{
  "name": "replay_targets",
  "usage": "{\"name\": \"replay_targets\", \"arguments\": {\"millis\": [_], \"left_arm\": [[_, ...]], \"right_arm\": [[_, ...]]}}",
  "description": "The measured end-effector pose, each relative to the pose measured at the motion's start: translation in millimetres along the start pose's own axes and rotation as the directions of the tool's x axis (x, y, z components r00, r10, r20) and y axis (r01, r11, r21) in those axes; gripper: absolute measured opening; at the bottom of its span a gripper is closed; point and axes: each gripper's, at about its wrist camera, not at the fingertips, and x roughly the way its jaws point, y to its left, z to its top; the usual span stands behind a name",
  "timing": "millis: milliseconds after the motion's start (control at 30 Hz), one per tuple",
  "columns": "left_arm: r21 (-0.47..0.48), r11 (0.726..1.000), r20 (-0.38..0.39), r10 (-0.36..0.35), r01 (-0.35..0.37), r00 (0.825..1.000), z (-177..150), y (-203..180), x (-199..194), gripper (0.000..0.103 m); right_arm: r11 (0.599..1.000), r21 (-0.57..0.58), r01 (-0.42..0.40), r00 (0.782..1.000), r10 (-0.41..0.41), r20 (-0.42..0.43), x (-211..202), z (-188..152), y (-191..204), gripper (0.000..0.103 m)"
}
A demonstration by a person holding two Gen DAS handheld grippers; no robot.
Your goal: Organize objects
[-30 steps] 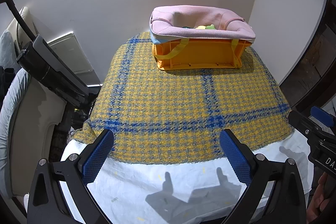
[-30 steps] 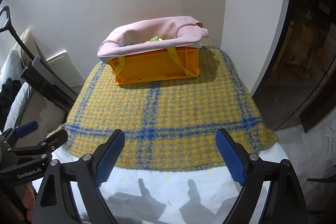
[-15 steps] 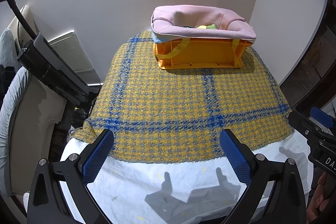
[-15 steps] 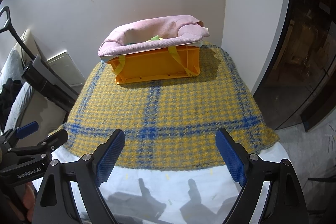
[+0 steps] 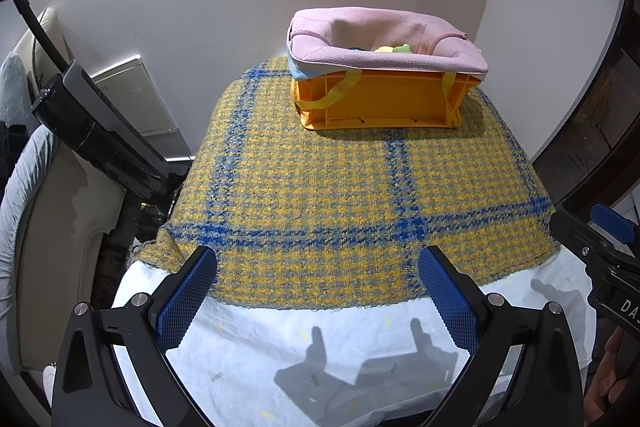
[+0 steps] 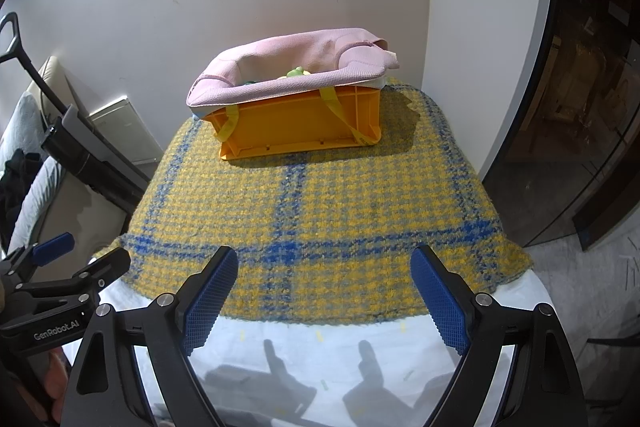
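Note:
An orange plastic crate [image 5: 380, 103] [image 6: 304, 127] stands at the far end of the table, lined with a pink fabric bag [image 5: 384, 39] [image 6: 288, 67] with yellow straps. Yellow-green items [image 5: 394, 48] [image 6: 297, 71] peek out of the bag. My left gripper [image 5: 318, 291] is open and empty above the table's near edge. My right gripper [image 6: 324, 291] is open and empty too, beside the left one. Both are well short of the crate.
A yellow and blue plaid cloth [image 5: 340, 187] [image 6: 320, 203] covers most of the table over a white sheet [image 5: 320, 347]. A black stand [image 5: 100, 131] and a cream chair [image 5: 48, 227] are at the left. A dark glass door [image 6: 580, 107] is at the right.
Both views have drifted very slightly; the crate sits a touch farther right in the left wrist view. The grippers stay open and empty.

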Motion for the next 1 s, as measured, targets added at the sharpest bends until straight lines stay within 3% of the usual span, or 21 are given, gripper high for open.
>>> {"name": "replay_targets", "arguments": {"millis": [1000], "left_arm": [[0.002,1.000,-0.029,-0.008,0.008,1.000,-2.0,-0.2,3.0,0.103]], "right_arm": [[1.000,0.004,0.001,1.000,-0.001,0.006,-2.3,0.8,0.6,0.088]]}}
